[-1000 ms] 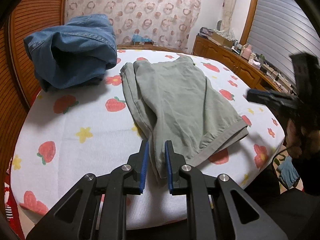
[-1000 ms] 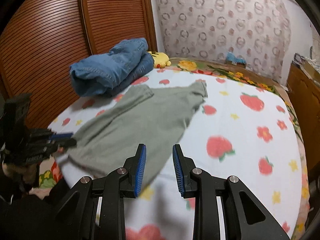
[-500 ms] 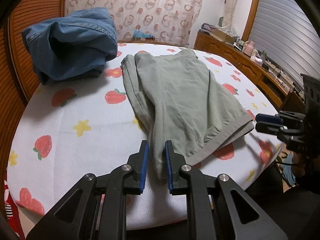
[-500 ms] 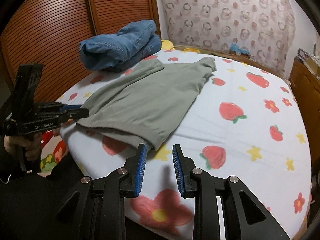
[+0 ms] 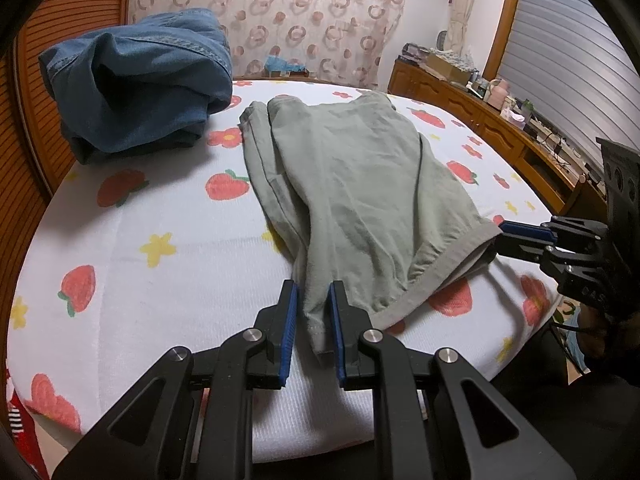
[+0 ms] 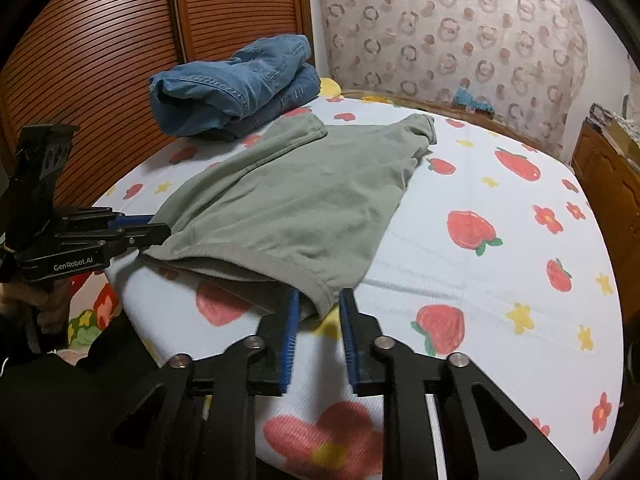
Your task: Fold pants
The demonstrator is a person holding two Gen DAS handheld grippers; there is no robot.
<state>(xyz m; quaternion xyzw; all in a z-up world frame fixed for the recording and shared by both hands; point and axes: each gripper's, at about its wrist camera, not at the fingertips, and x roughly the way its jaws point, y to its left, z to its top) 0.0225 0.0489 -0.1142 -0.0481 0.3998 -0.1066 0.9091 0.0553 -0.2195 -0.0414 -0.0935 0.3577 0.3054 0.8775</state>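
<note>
Grey-green pants [image 5: 352,184] lie flat on a bed with a strawberry-print cover [image 5: 160,216], hem end towards me. My left gripper [image 5: 313,312] has its jaws around the near left hem corner, with cloth between the blue pads. My right gripper [image 6: 319,316] is open around the other hem corner; the cloth sits loose between its pads. In the left wrist view the right gripper [image 5: 516,240] touches the hem's right end. In the right wrist view the pants [image 6: 288,196] stretch away and the left gripper [image 6: 152,230] holds their left corner.
A pile of blue jeans [image 5: 136,80] sits at the far left of the bed by a wooden slatted wardrobe [image 6: 100,40]. A wooden sideboard [image 5: 500,120] with clutter runs along the right. The bed edge is just below both grippers.
My right gripper has moved in from off the bed until its jaws straddle the right hem corner. My left gripper has stayed on its corner.
</note>
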